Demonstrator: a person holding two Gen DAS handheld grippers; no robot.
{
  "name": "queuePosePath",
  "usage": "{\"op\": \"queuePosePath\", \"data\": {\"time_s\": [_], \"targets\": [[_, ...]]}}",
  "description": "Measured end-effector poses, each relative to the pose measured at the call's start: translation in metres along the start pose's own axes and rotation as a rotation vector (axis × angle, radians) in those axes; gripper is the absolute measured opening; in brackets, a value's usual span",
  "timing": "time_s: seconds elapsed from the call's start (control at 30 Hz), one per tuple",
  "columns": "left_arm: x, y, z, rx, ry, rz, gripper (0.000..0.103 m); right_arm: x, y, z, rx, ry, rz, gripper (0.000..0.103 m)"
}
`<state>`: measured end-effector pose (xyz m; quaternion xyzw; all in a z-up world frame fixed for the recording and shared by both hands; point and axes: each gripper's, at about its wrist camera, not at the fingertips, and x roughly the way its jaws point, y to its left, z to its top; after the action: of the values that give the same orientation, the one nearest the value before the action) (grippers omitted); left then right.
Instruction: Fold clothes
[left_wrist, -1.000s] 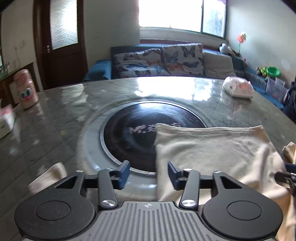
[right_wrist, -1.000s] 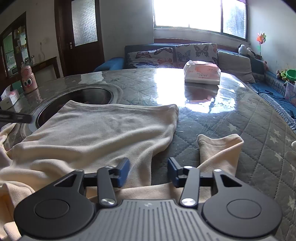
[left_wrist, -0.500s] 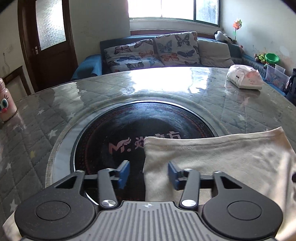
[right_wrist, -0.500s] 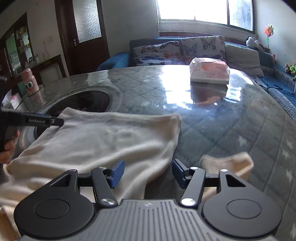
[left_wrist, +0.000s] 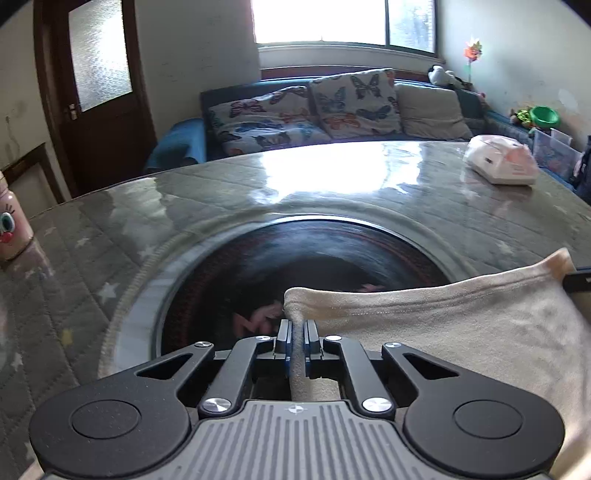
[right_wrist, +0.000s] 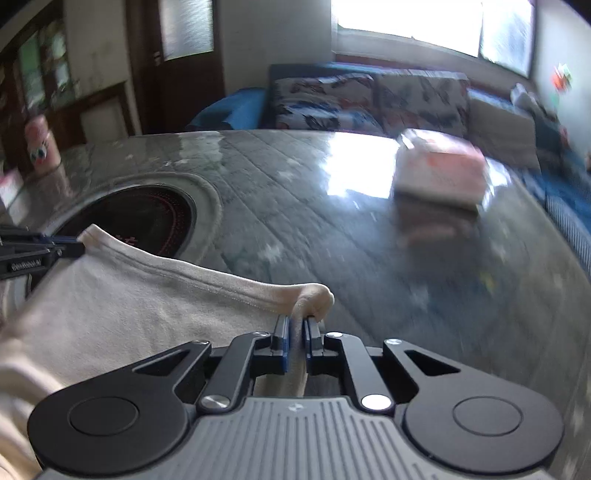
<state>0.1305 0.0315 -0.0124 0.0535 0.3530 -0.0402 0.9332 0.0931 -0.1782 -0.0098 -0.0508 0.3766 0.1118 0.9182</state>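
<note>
A cream garment (left_wrist: 461, 325) lies on the table, its hemmed edge stretched between my two grippers. My left gripper (left_wrist: 297, 334) is shut on the garment's left corner, over the dark round cooktop. My right gripper (right_wrist: 296, 332) is shut on the right corner of the same garment (right_wrist: 147, 314). The left gripper also shows at the left edge of the right wrist view (right_wrist: 55, 245), pinching the far corner. The right gripper's tip shows at the right edge of the left wrist view (left_wrist: 576, 280).
A dark round cooktop (left_wrist: 314, 266) is set into the quilted grey table (left_wrist: 92, 258). A pink and white tissue pack (left_wrist: 502, 164) lies at the far right, also in the right wrist view (right_wrist: 439, 173). A pink bottle (left_wrist: 11, 229) stands at the left. A sofa stands behind.
Both grippers have closed on the garment's two top corners. They were open and short of the cloth before. The hem now hangs taut between them.
</note>
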Motion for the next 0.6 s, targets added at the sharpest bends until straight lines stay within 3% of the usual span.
{"op": "queuePosePath", "data": {"time_s": [0.2,0.33,0.43,0.5,0.6], "targets": [[0.016,0.031,0.016,-0.035,-0.003,0.083,0.003,0.039,0.019,0.042,-0.085,-0.024,0.002,0.006],[0.023,0.048,0.02,-0.086,0.024,0.063,0.004,0.068,0.032,0.057,-0.131,-0.015,-0.006,0.006],[0.021,0.046,0.016,-0.097,0.034,0.041,0.012,0.08,0.036,0.065,-0.151,-0.023,-0.008,0.006],[0.02,0.044,0.014,-0.104,0.04,0.026,0.027,0.086,0.036,0.071,-0.153,-0.024,-0.005,0.006],[0.018,0.039,0.011,-0.1,0.038,0.015,0.028,0.089,0.037,0.073,-0.164,-0.021,-0.002,0.007]]}}
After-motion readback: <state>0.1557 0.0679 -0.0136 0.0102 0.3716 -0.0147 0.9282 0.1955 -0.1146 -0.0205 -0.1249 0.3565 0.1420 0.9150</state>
